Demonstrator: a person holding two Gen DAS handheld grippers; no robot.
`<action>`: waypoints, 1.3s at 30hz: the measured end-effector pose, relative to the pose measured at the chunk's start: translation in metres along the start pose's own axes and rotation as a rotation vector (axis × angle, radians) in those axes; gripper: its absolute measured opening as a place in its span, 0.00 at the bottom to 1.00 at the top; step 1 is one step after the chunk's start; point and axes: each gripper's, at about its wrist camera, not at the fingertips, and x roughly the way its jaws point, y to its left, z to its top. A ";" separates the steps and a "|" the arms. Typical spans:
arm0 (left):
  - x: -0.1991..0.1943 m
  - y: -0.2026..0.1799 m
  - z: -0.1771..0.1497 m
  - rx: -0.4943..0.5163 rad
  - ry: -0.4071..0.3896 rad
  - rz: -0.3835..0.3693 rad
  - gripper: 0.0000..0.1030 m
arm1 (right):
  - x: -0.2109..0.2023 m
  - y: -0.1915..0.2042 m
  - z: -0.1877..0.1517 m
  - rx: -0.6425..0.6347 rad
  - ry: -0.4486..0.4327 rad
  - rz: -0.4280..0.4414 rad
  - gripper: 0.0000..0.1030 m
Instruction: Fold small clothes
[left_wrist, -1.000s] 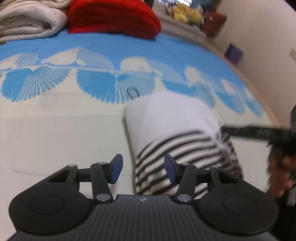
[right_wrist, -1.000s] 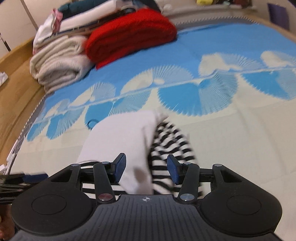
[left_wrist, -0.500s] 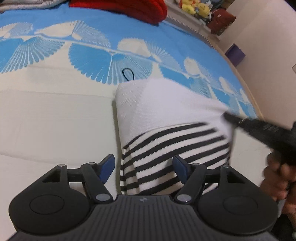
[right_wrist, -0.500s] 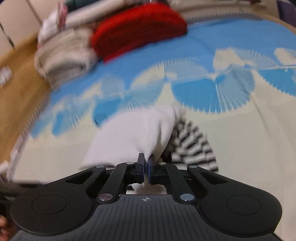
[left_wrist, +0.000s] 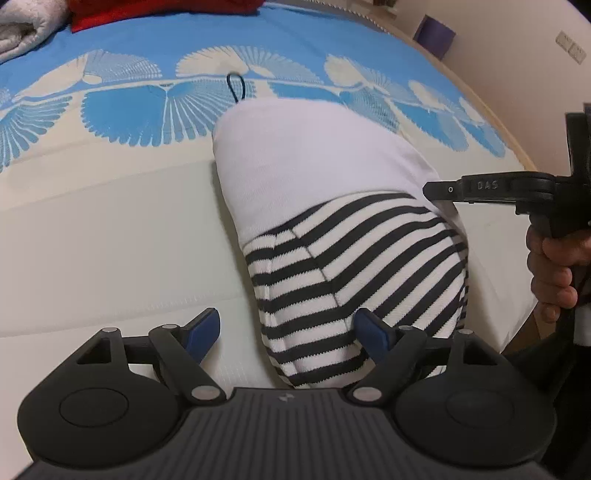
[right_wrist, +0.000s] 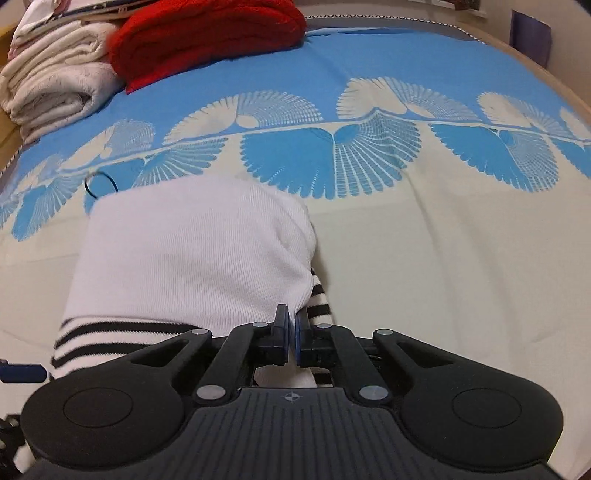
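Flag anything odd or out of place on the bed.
A thin black loop, perhaps a hair tie, lies loose on the bedspread just beyond the far edge of the garment. It belongs to no pile. The garment's white layer sits unevenly over its striped part, bunched where the right gripper pinches it.

Striped garment (left_wrist: 354, 273): near hem hidden behind left gripper (left_wrist: 288, 332) body. Red knit pile (right_wrist: 207, 33) and cream towels (right_wrist: 55, 85) cut off by frame edge.

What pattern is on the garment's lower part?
Black-and-white horizontal stripes on the garment; upper part plain white. Clearest in left wrist view.
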 end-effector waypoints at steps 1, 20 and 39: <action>-0.001 0.002 -0.001 -0.011 -0.001 0.001 0.82 | -0.003 -0.002 0.001 0.028 -0.015 0.016 0.04; -0.009 0.001 -0.003 -0.034 -0.016 0.023 0.82 | -0.003 -0.029 -0.049 -0.008 0.278 0.266 0.44; 0.012 -0.031 -0.016 0.155 0.073 0.096 0.86 | -0.034 -0.044 -0.064 -0.127 0.208 0.163 0.01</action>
